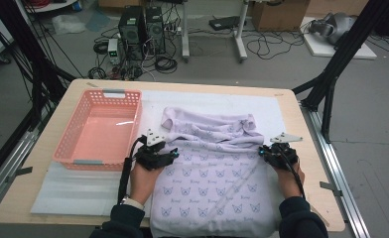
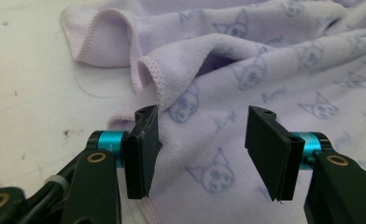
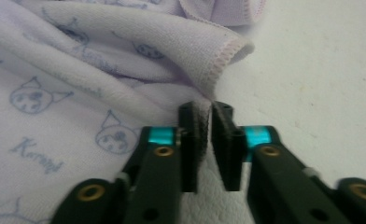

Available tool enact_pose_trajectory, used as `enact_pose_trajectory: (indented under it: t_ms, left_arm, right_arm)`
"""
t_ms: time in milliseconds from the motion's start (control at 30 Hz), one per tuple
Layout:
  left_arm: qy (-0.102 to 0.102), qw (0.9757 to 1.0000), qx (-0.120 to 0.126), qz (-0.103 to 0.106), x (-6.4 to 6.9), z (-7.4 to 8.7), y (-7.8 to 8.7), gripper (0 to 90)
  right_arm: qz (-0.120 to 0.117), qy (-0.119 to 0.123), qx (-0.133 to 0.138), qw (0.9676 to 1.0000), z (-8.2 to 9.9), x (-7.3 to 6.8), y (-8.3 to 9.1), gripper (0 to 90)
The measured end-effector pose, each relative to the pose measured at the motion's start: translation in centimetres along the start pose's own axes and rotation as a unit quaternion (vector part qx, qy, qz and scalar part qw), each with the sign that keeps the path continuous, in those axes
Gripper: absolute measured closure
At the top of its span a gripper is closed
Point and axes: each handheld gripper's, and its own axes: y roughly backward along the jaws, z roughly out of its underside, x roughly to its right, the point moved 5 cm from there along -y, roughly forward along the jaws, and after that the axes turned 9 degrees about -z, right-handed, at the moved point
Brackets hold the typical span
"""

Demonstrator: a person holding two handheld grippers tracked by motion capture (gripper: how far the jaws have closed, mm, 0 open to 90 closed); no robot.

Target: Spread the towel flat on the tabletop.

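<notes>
A lilac cloth (image 1: pixel 212 173) printed with small cat faces lies spread on the table, bunched into folds along its far edge. My left gripper (image 1: pixel 171 150) rests at the cloth's left side. In the left gripper view its jaws stand open (image 2: pixel 202 119) over the flat cloth (image 2: pixel 265 60), just short of a rolled hem (image 2: pixel 158 79), with nothing pinched. My right gripper (image 1: pixel 266 149) is at the cloth's right edge. In the right gripper view its jaws (image 3: pixel 205 114) are almost together, with the stitched hem (image 3: pixel 221 58) of the cloth (image 3: pixel 78 70) running down between them.
An empty pink plastic basket (image 1: pixel 138 119) stands on the left of the table, close beside my left gripper. A white mat (image 1: pixel 222 101) lies under the cloth. The table's right edge (image 1: pixel 311 163) is near my right hand. Cables and computer cases sit on the floor beyond.
</notes>
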Motion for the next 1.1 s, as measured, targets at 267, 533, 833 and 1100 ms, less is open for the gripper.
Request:
enact_pose_trajectory:
  t_ms: [267, 533, 833, 1100]
  left_arm:
    - [-0.010, 0.9999, -0.008, 0.009, 0.4, 1.9, 1.8, 42.9]
    - [-0.003, 0.9998, -0.016, 0.010, 0.4, 3.8, 3.4, 40.3]
    - [-0.004, 0.9993, -0.032, 0.017, 1.5, 6.6, 6.1, 41.1]
    - [-0.022, 0.9993, -0.025, 0.014, 2.0, 7.8, 7.7, 52.1]
  right_arm:
    - [-0.024, -0.025, 0.035, 0.9988, 1.4, -1.2, 2.9, 55.7]
    - [-0.054, -0.027, 0.027, 0.9978, 3.6, -3.0, 4.9, 49.0]
    - [-0.066, -0.021, 0.004, 0.9976, 6.5, -5.7, 6.5, 51.6]
    - [-0.062, -0.030, -0.001, 0.9976, 8.1, -6.8, 7.9, 62.3]
